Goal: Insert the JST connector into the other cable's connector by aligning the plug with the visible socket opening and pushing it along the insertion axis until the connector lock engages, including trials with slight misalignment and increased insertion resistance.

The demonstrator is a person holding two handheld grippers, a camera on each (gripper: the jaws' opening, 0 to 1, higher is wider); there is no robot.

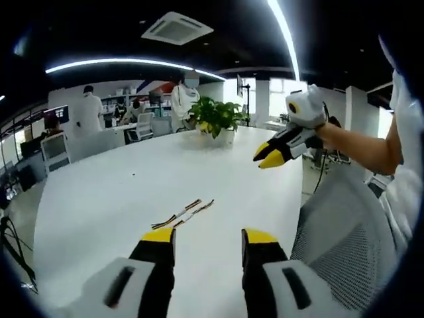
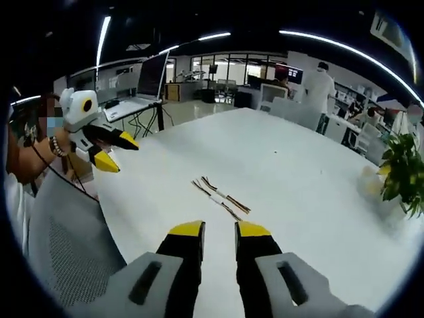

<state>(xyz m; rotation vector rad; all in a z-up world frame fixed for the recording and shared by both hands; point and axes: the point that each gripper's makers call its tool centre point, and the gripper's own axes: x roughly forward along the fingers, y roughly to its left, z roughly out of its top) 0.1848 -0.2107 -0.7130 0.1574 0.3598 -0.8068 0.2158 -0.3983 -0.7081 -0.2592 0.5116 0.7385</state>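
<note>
**Both grippers hanging empty over the cables, pick-up not yet begun**

Two short thin cables w/ brownish wires and pale connector ends are lying side by side on the broad white tabletop, roughly parallel, close together or maybe just touching; too small to tell plug from socket. They're sitting flat and loose near the tabletop's edge, prob so each gripper can take one from its own side.

The left gripper, black w/ yellow-tipped fingers, is hovering above the tabletop w/ fingers standing wide apart, nothing between them; cables lying just ahead and left of its fingertips. The right gripper, same black/yellow build, is hovering w/ fingers parted by a narrow gap, also holding nothing; cables lying straight ahead of it. Judging by this, both are lining up for a grasp, no contact w/ cables yet.

Diffs btw views:
- left gripper view is showing the right gripper from the side, raised well above the tabletop, held by a bare forearm, plus a grey mesh chair back and a green potted plant at the far end
- right gripper view is showing the left gripper up high at left, fingers apart, and is giving the clearer, more central look at the cables, the better one for aiming
</note>
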